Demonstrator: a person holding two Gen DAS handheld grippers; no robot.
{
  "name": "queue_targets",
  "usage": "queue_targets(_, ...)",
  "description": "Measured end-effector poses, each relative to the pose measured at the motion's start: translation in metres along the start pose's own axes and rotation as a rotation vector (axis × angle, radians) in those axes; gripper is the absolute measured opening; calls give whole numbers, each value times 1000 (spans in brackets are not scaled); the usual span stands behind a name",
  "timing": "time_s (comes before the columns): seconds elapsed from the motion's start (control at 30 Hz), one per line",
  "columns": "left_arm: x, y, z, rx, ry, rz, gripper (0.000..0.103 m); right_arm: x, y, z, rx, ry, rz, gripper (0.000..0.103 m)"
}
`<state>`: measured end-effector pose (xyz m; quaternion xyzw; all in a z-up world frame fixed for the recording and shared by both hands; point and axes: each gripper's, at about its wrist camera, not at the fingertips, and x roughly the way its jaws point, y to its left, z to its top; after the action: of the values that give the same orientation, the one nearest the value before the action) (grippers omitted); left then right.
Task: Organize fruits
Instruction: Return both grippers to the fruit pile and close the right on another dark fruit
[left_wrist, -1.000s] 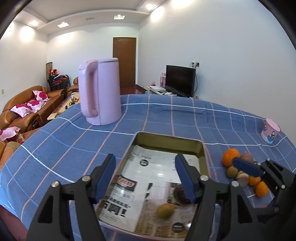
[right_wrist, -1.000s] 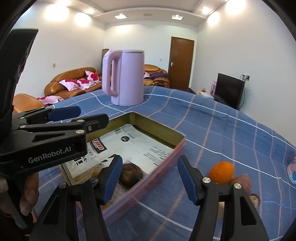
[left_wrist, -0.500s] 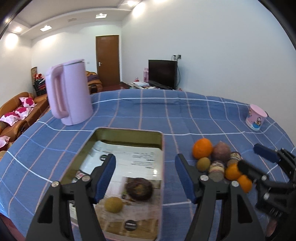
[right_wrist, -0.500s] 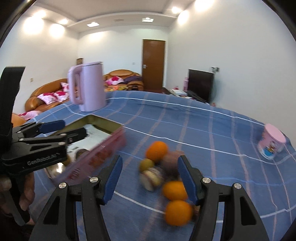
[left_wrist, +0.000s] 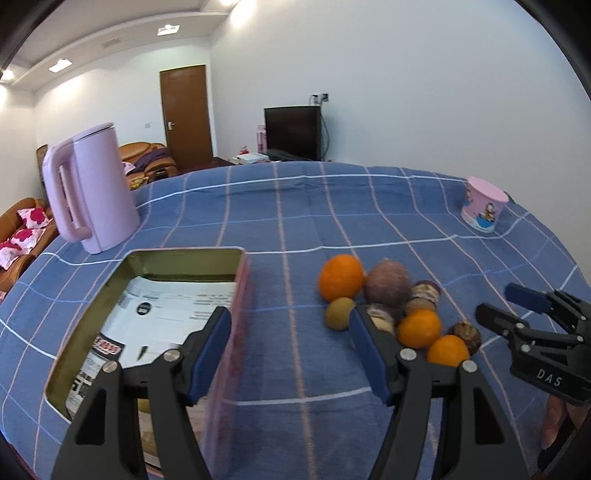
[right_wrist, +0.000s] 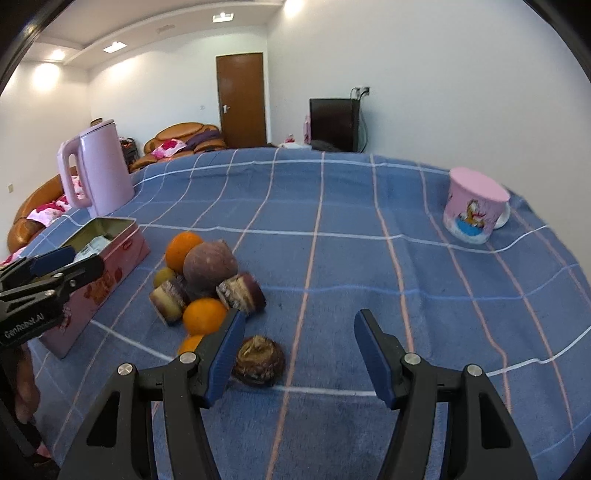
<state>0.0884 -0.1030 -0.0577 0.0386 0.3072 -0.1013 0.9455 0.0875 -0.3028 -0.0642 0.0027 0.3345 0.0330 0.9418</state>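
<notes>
A pile of fruit lies on the blue checked tablecloth: oranges (left_wrist: 340, 277) (right_wrist: 204, 315), a round purple fruit (right_wrist: 209, 266), a small green fruit (left_wrist: 339, 313), cut purple pieces (right_wrist: 241, 292) and a brown shrivelled fruit (right_wrist: 260, 360). A pink tin box (left_wrist: 110, 295) lined with printed paper stands left of the pile; it also shows in the right wrist view (right_wrist: 110, 266). My left gripper (left_wrist: 290, 345) is open and empty, between the tin and the pile. My right gripper (right_wrist: 299, 350) is open and empty, just right of the brown fruit.
A pink kettle (left_wrist: 88, 188) stands at the back left of the table. A pink cartoon cup (right_wrist: 474, 205) sits upside down at the back right. The table edge drops off to the left towards sofas.
Both grippers have swung right, from over the tin to the fruit pile. The right gripper now sits low beside the brown fruit. Both stay open.
</notes>
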Motion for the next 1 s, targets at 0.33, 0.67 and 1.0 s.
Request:
queue_targets(0.33, 2, -18, -8, 31, 17, -32, 69, 24, 7, -7, 7, 134, 106, 49)
queue_targets(0.67, -1, -39, -12, 70, 17, -75, 69, 17, 3, -16, 50, 121, 146, 35)
queue_targets(1.0, 4, -68, -17, 95, 47, -140, 69, -1, -19, -22, 118, 36, 38, 35)
